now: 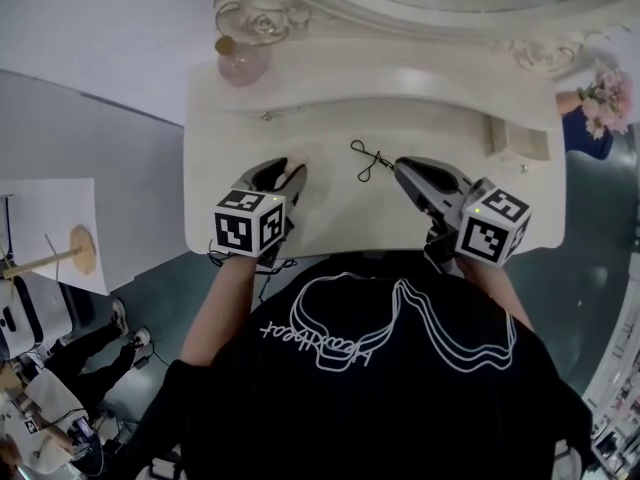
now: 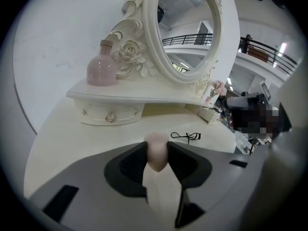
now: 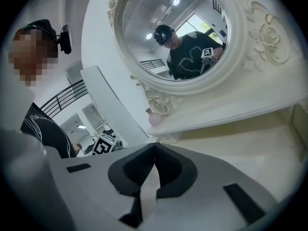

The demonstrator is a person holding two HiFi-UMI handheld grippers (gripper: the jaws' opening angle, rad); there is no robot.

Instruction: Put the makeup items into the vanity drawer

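A beige egg-shaped makeup sponge [image 2: 156, 150] is pinched between the pads of my left gripper [image 2: 156, 159], over the white vanity top [image 1: 330, 218]. In the head view the sponge [image 1: 296, 159] pokes out at the tip of that gripper [image 1: 287, 175], left of centre. A black eyelash curler [image 1: 370, 158] lies on the top between my two grippers; the left gripper view shows the curler [image 2: 186, 137] just beyond the sponge. My right gripper [image 1: 407, 171] hovers to its right, jaws together with nothing in them [image 3: 154, 148]. A small drawer [image 2: 109, 114] with jewelled knobs sits closed under the shelf.
A pink perfume bottle [image 1: 243, 63] stands on the raised shelf at the left, beside the ornate oval mirror [image 2: 185, 30]. A white box-like compartment [image 1: 518, 144] sits at the right end of the top, with pink flowers [image 1: 610, 98] beyond it. The front edge is close to the person's body.
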